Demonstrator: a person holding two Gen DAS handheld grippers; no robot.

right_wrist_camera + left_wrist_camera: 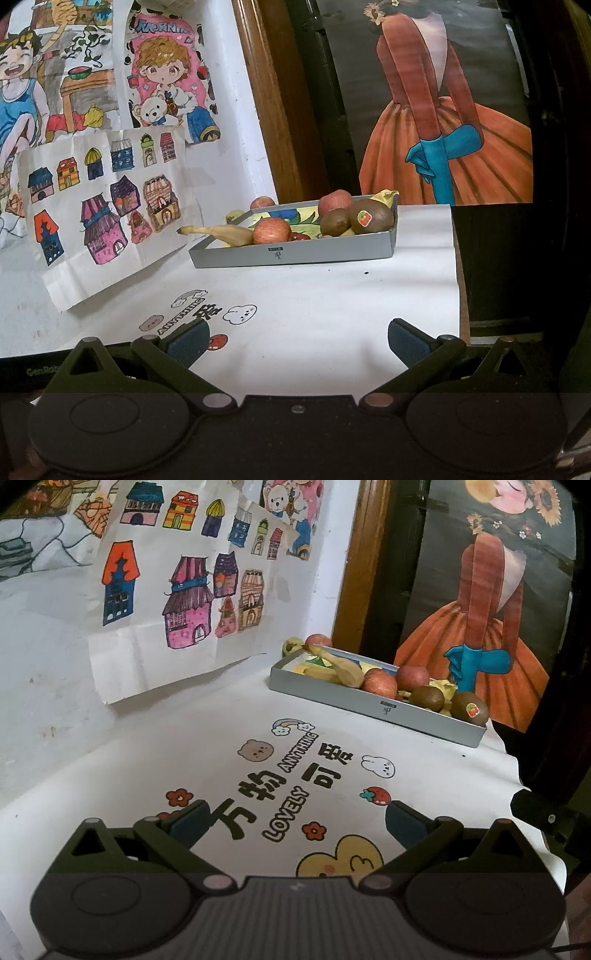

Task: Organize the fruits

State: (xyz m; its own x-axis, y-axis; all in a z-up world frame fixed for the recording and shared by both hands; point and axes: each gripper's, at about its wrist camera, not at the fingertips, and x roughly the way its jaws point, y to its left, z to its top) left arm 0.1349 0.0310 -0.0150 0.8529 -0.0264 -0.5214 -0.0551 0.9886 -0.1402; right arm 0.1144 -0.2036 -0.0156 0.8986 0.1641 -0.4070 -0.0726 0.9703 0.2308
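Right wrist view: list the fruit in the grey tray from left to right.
Banana → front apple → back apple → stickered kiwi. The plain kiwi overlaps these two, so I leave it out.

Behind the shallow grey cardboard tray (295, 254), a red apple (262, 202) and a yellowish-green fruit (233, 215) show only their tops; the tray's far wall hides the rest. Inside it, small red pieces (300, 236) and a yellow scrap (347, 232) sit wedged under the brown kiwis (335, 221), too covered to tell what they are. The small dark mark (276, 254) printed on the tray's front wall is too tiny to read. The wall painting of a figure in an orange dress (480, 635) is cut off at the top edge.
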